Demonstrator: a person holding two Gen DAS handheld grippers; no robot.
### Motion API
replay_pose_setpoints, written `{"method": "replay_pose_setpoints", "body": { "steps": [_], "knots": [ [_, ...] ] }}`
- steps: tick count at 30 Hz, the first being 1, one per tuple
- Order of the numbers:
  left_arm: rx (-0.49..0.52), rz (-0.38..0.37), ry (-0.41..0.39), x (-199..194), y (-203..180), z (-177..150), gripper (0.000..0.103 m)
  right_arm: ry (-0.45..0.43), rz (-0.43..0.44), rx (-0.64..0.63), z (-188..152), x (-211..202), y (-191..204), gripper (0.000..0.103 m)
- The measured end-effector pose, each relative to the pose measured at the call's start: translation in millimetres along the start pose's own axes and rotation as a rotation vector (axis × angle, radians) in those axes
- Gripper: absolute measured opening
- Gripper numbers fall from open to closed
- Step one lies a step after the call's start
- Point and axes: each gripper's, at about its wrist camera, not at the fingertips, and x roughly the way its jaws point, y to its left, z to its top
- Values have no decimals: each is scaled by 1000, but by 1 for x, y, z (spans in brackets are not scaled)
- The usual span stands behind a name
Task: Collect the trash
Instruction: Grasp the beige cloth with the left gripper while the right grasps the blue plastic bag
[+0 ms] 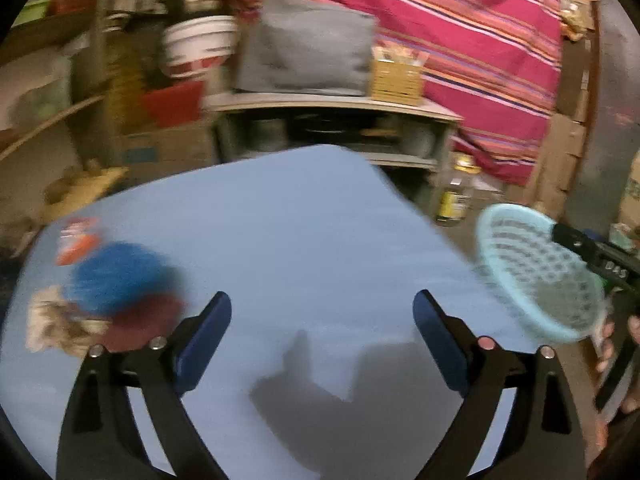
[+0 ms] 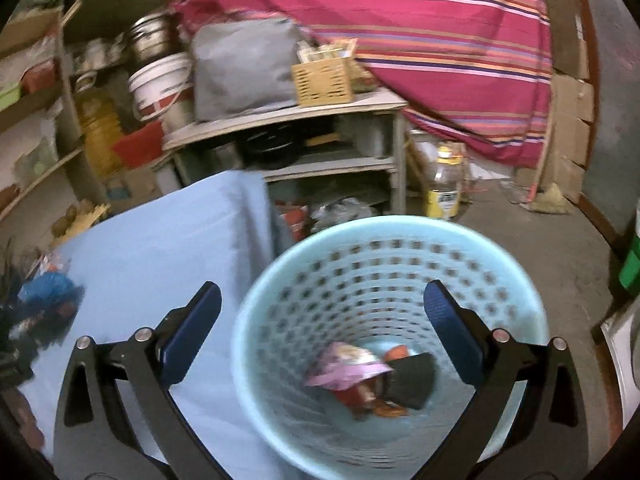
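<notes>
A light blue perforated bin stands on the floor beside the blue-covered table; it also shows in the left wrist view. Inside lie a pink wrapper, a black piece and orange scraps. My right gripper is open and empty above the bin's mouth. My left gripper is open and empty over the table. To its left lies a blurred trash pile: a blue crumpled piece, a dark red piece, a beige scrap and an orange-white wrapper.
A shelf unit with a grey bag and a woven box stands behind the table. A striped red cloth hangs at the back. A clear jar stands on the floor. Cardboard boxes are on the right.
</notes>
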Motion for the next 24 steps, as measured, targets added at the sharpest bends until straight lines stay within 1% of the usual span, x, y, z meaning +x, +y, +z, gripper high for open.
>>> {"method": "replay_pose_setpoints", "body": {
  "steps": [1,5,8,12,13,17,19,20,22,24],
  "knots": [
    [-7,30,-11,-3,17,-3,95,4,9,-6,0,3,10,99],
    [-48,139,-34,-7,80,-12,95,32,100,1,-2,17,53,99],
    [-123,214,-57,-13,131,-18,95,43,154,-14,-2,26,91,99],
    [-203,234,-44,-20,187,-26,95,37,180,-77,-5,33,138,99],
    [-217,249,-36,-22,203,-29,95,40,190,-99,-7,36,154,99],
    [-235,312,7,-23,245,-36,95,70,218,-167,-13,47,200,99],
    [-268,298,25,-23,267,-41,95,59,261,-202,-18,45,223,99],
    [-280,292,32,-22,273,-43,95,56,270,-217,-20,46,232,99],
    [-291,303,53,-18,285,-48,95,48,282,-237,-21,48,254,99],
    [-294,306,86,-11,294,-56,95,52,314,-247,-22,51,274,99]
  ]
}}
